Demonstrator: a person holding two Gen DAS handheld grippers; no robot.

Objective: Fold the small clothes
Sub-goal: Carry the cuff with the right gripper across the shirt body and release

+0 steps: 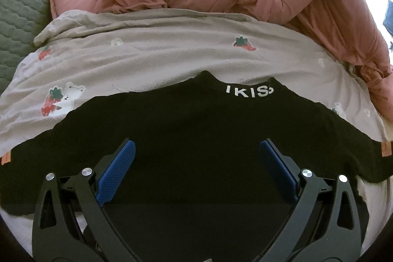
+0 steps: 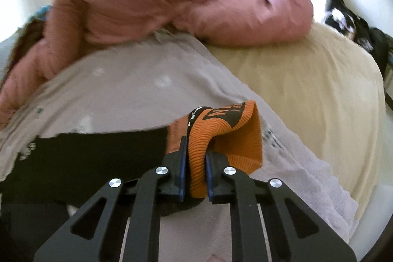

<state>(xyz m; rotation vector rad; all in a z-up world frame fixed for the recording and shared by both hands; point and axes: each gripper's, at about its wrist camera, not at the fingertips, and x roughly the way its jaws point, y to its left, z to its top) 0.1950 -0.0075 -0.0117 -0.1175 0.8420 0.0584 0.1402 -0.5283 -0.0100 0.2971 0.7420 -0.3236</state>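
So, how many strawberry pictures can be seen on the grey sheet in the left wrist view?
3: one at the far left edge, one beside the bear at near left, one at upper right. The black garment may hide more.

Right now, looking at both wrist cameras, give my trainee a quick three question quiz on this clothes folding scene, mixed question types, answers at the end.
1. True or false: the left gripper is clamped on the black top.
2. What does the right gripper hold? A) pink quilt B) orange ribbed cuff C) grey strawberry-print sheet
3. Fill in: the white letters at the black top's neckline read ____.

Key
1. False: its jaws stand wide open above the fabric.
2. B: the orange ribbed cuff is pinched between the pads.
3. IKIS, as far as the letters show.
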